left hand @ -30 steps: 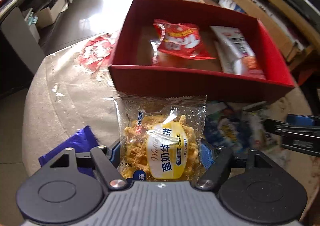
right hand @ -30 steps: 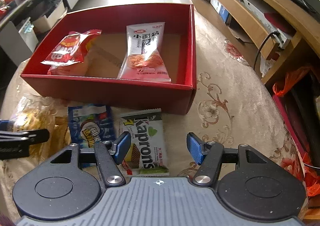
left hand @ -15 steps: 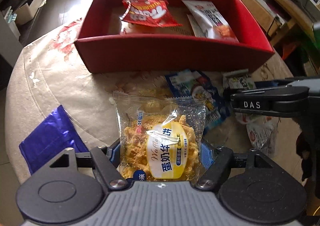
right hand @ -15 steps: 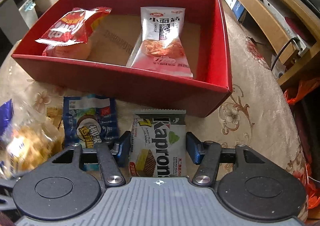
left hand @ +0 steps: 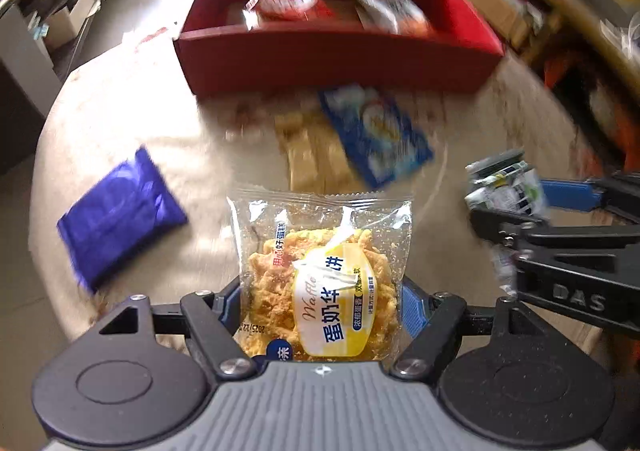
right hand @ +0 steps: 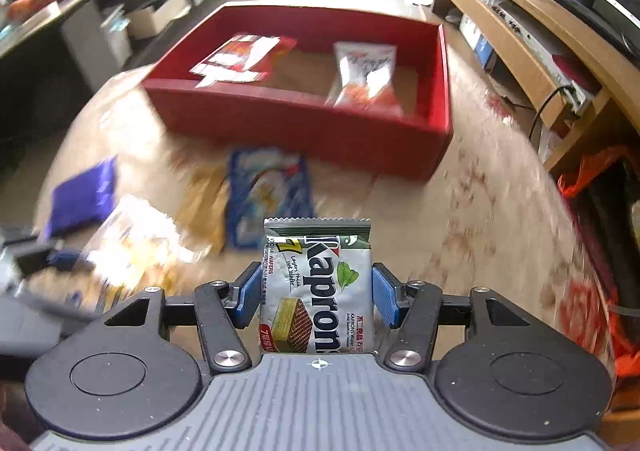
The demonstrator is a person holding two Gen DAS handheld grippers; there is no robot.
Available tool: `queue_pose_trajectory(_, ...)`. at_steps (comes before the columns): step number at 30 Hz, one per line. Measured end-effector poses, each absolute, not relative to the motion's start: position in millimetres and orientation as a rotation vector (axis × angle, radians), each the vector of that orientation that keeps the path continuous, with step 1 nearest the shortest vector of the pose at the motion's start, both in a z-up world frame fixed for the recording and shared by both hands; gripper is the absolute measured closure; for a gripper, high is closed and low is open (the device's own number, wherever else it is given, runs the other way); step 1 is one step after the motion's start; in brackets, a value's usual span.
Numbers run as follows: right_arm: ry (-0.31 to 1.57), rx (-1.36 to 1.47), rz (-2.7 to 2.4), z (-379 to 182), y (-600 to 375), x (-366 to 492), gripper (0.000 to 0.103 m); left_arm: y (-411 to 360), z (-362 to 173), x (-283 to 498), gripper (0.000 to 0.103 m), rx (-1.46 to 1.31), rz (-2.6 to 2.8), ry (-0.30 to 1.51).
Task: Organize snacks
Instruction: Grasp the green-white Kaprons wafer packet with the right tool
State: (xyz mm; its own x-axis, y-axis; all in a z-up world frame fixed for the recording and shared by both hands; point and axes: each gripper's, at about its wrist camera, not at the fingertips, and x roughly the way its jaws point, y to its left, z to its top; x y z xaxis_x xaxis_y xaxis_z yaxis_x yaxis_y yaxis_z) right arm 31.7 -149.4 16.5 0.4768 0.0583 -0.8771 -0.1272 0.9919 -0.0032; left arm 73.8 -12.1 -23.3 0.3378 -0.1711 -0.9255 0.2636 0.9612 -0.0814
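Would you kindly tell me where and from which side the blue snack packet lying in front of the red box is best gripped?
Probably across its two long edges, coming down from above. The blue snack packet lies flat on the table, long axis pointing toward the red box, so its narrow width suits the tongs. A yellowish packet lies against one long side, so approach from the clearer side.

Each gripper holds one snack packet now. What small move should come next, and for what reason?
Probably carry both packets forward over the red box before any release. The left gripper is shut on the waffle packet and the right gripper on the Kaprons wafer packet, yet both sit short of the box's near wall. The box has bare floor between its two packets.
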Motion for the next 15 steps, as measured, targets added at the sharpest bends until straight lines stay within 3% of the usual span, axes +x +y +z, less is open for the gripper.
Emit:
queue_pose_trajectory(12, 1.201, -0.172, 0.137, -29.1, -135.8, 3.0, 0.038, -17.3, -50.1, 47.9, 0.032, 0.176, -0.238, 1.209)
queue_pose_trajectory(15, 1.203, -0.163, 0.136, -30.7, -138.8, 3.7, 0.035, -17.1, -53.6, 50.0, 0.026, 0.186, -0.236, 1.207)
